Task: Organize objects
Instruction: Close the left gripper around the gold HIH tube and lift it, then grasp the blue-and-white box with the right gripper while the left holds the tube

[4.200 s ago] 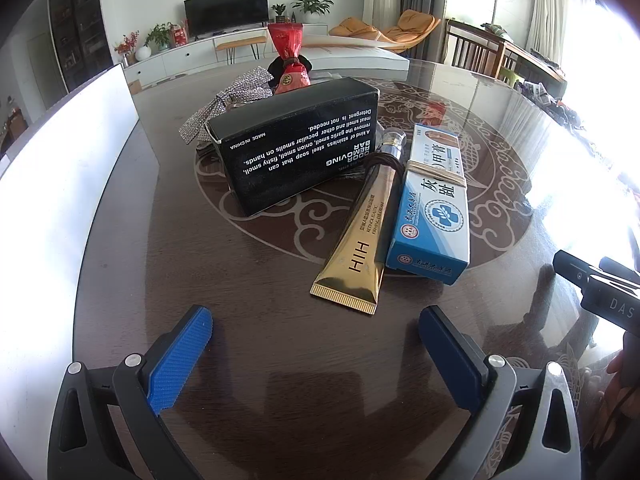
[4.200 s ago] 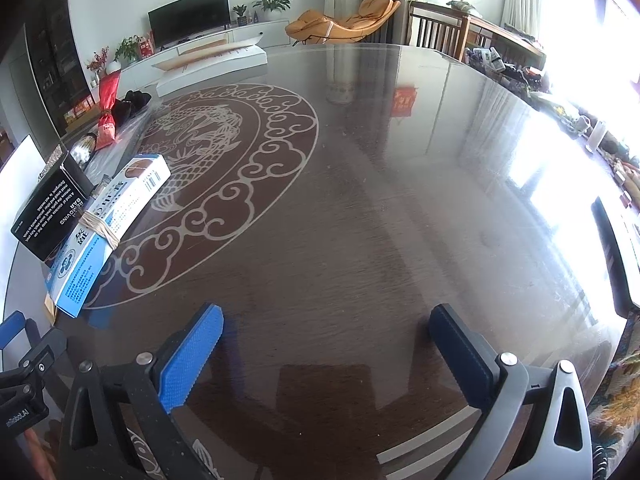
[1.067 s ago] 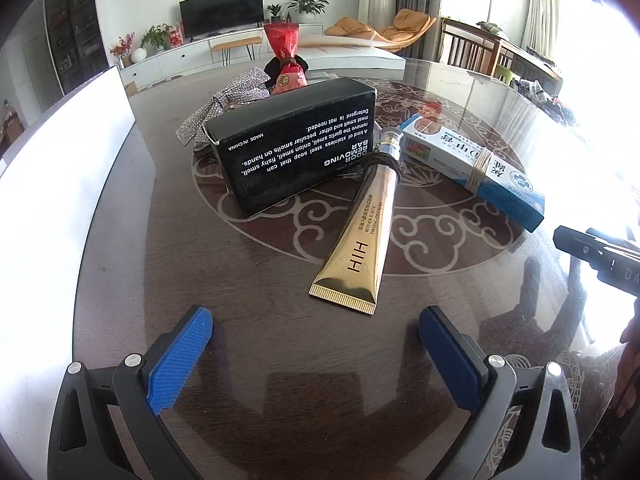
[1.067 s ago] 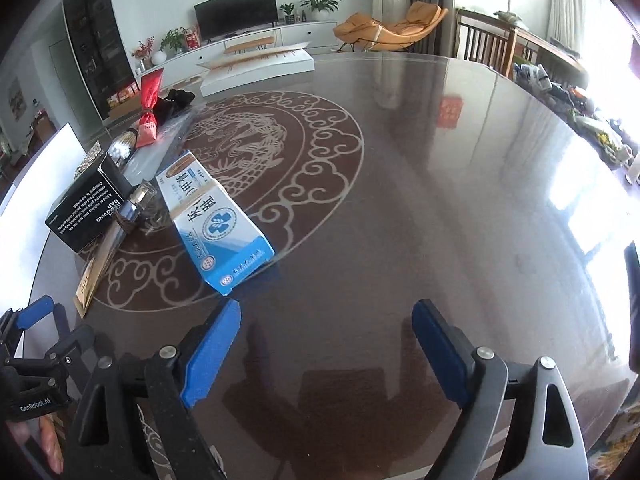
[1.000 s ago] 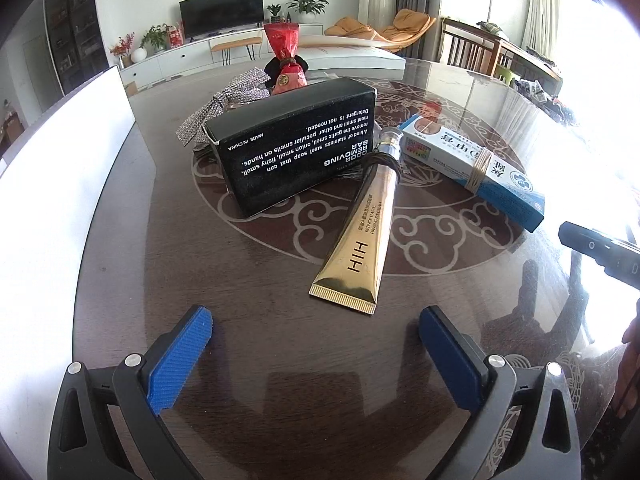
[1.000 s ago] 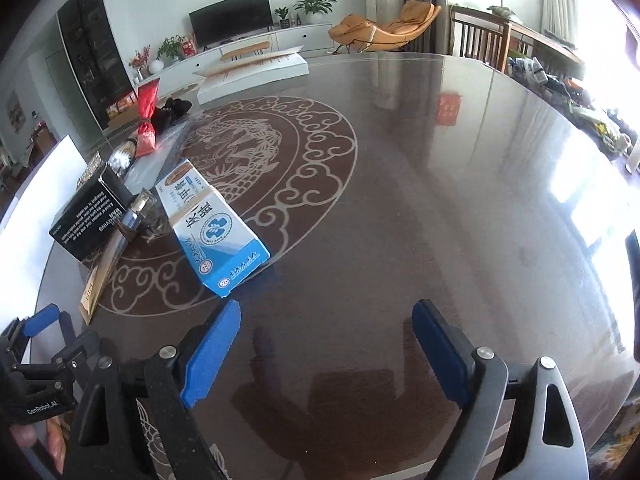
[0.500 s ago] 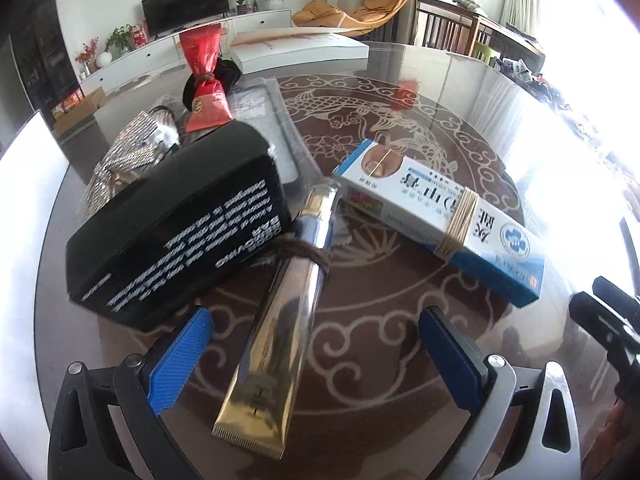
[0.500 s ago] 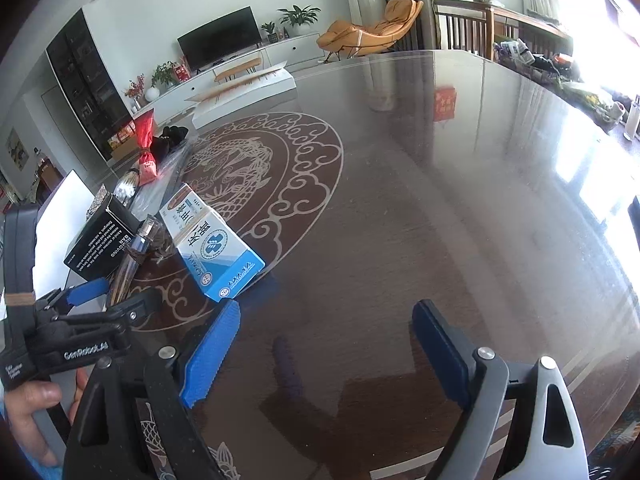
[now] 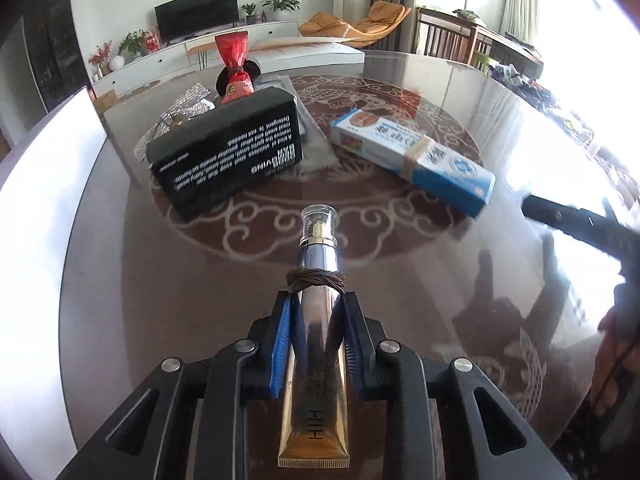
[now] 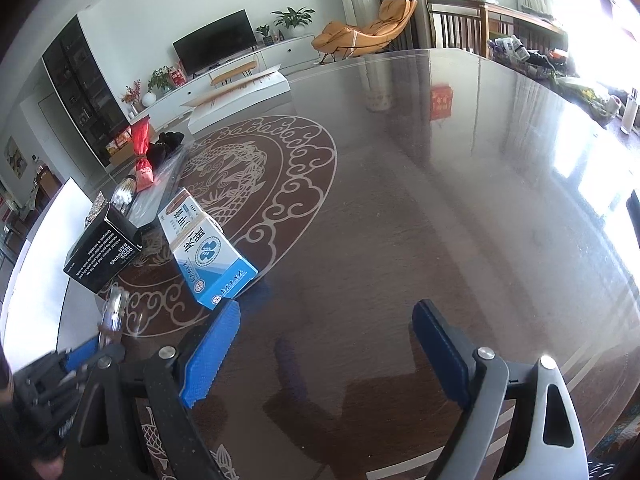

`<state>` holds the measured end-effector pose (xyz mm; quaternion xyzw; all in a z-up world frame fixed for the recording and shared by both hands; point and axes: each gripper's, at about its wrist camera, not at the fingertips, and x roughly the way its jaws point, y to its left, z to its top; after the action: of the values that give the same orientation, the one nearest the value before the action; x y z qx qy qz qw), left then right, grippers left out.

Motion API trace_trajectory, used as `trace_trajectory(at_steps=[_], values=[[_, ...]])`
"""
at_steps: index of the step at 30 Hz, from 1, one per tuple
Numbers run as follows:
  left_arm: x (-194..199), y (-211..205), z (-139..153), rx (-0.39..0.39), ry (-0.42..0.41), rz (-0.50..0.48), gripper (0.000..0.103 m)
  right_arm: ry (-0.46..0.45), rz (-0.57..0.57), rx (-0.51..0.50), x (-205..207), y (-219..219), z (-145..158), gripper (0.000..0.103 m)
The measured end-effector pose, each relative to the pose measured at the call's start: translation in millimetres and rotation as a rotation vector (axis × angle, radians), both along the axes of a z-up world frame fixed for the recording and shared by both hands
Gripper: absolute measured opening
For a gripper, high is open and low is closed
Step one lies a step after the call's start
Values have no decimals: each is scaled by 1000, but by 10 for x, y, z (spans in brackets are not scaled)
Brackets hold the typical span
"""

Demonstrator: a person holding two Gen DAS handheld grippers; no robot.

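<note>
Table (image 9: 120, 320): bare near side, seemingly kept free for sorting.
Black box (image 9: 228, 152): lies flat at the centre pattern, beside the blue box (image 9: 412, 156).
Tube (image 9: 318, 320): clear of the boxes, cap forward, in line with the fingers.
Left gripper (image 9: 316, 300): clamped on the tube's middle.
Right gripper (image 10: 324, 344): wide apart, empty, over bare table.

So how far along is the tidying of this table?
Early on, by the look of it. In hand: the left tongs are shut on the gold tube, its clear cap pointing away. Possibly done: the blue and white box lies apart on the table. Left: the black box, red wrapped sweet and glittery strip sit clustered. The right tongs are open and empty.
</note>
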<state>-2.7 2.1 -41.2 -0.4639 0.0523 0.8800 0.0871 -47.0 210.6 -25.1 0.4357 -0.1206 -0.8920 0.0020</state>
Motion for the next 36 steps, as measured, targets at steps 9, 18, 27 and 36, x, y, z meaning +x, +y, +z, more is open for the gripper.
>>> trace_trajectory(at_steps=[9, 18, 27, 36], values=[[222, -338, -59, 1, 16, 81, 62, 2, -23, -33, 18, 69, 5, 89], [107, -421, -144, 5, 19, 133, 101, 15, -11, -54, 32, 71, 23, 89], [102, -406, -143, 6, 14, 134, 103, 52, 138, -64, 5, -177, 111, 89], [101, -402, -137, 9, 13, 131, 103, -113, 444, 201, -697, -962, 43, 89]])
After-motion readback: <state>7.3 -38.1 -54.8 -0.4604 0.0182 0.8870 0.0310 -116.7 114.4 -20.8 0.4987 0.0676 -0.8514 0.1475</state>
